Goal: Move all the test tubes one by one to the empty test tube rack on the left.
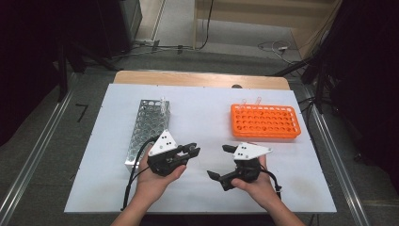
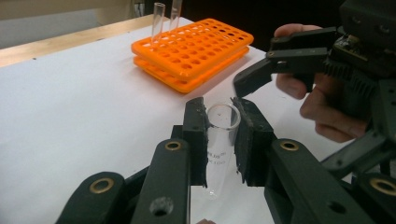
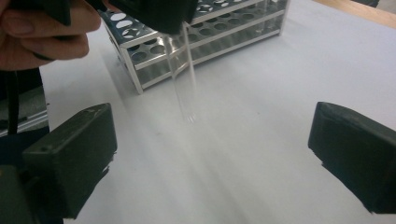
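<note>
My left gripper (image 1: 190, 150) is shut on a clear glass test tube (image 2: 219, 140), which stands nearly upright between the pads with its open mouth up. In the right gripper view the tube (image 3: 184, 79) hangs slanted above the white sheet, just in front of the metal rack (image 3: 210, 32). My right gripper (image 1: 219, 161) is open wide with nothing between its fingers, a short way right of the left one. One of its fingers (image 2: 254, 77) reaches close to the tube's mouth. The orange rack (image 1: 265, 121) lies at the back right.
A white sheet (image 1: 207, 188) covers the table. The metal rack (image 1: 146, 127) holds one tube (image 1: 163, 104) at its far end. Two tubes (image 2: 159, 18) stand at the far edge of the orange rack (image 2: 191, 46). Cables run across the floor beyond the table.
</note>
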### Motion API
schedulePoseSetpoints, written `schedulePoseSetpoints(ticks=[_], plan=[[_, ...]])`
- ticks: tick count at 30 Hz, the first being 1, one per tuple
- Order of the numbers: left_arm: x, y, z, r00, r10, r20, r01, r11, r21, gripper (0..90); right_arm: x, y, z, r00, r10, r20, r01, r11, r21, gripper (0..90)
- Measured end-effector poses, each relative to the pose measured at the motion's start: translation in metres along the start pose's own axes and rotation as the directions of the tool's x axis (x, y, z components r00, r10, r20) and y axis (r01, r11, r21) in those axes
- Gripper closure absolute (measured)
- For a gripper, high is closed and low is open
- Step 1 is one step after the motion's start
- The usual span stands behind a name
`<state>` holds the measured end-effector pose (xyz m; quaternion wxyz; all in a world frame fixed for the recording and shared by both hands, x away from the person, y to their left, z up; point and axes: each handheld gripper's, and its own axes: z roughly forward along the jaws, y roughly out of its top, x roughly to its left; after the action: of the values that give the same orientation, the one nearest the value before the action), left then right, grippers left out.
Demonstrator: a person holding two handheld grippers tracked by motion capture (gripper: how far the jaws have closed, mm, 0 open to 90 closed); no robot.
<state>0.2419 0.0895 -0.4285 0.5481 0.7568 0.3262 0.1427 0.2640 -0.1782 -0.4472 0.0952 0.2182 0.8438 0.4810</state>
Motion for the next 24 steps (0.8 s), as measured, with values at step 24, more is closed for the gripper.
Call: schedulePoseSetpoints(ticks=[24], plan=[[0.044, 0.028, -0.031, 0.9911, -0.015, -0.133, 0.010, 0.9992, -0.040, 76.5, -0.050, -0.037, -0.061, 0.9823, 0.139, 0.125, -0.136, 0.990, -0.037, 0.0]])
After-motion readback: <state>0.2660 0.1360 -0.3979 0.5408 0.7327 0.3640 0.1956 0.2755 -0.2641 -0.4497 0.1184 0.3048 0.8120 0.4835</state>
